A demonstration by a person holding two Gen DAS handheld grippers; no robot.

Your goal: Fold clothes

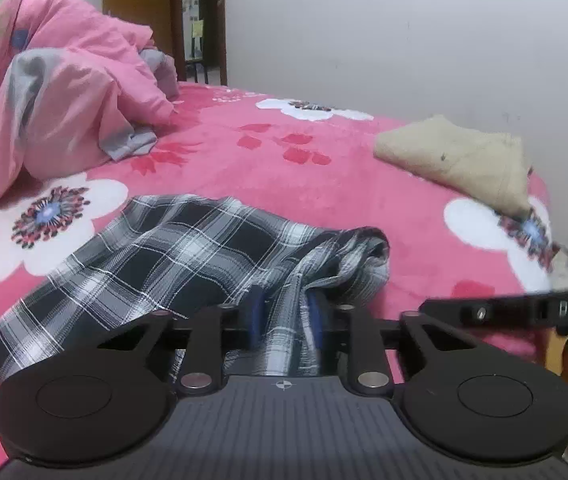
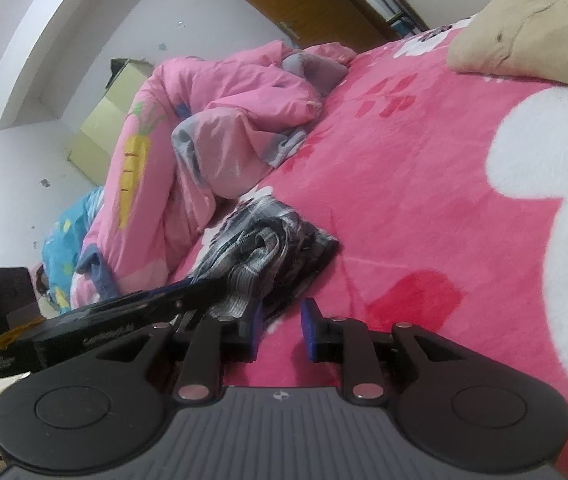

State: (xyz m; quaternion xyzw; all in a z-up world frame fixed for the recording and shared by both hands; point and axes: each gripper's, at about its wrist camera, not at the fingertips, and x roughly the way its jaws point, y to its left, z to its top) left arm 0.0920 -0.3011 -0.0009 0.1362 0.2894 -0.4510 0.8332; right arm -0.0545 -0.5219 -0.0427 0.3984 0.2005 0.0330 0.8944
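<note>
Two blue pads of the left gripper point(image 1: 284, 312) pinch a bunched edge of the plaid garment point(image 1: 172, 248), which spreads away over the pink bedspread point(image 1: 323, 168). Right gripper point(image 2: 280, 320) stands parted, empty, just beside the cloth; beyond lies a beige folded cloth point(image 1: 459, 156).

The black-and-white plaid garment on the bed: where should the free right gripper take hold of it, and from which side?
Probably the bunched near corner of the black-and-white plaid cloth garment, approached low from the bed's near edge. The left gripper already pinches the adjoining part; the right gripper is open and empty beside it.
</note>
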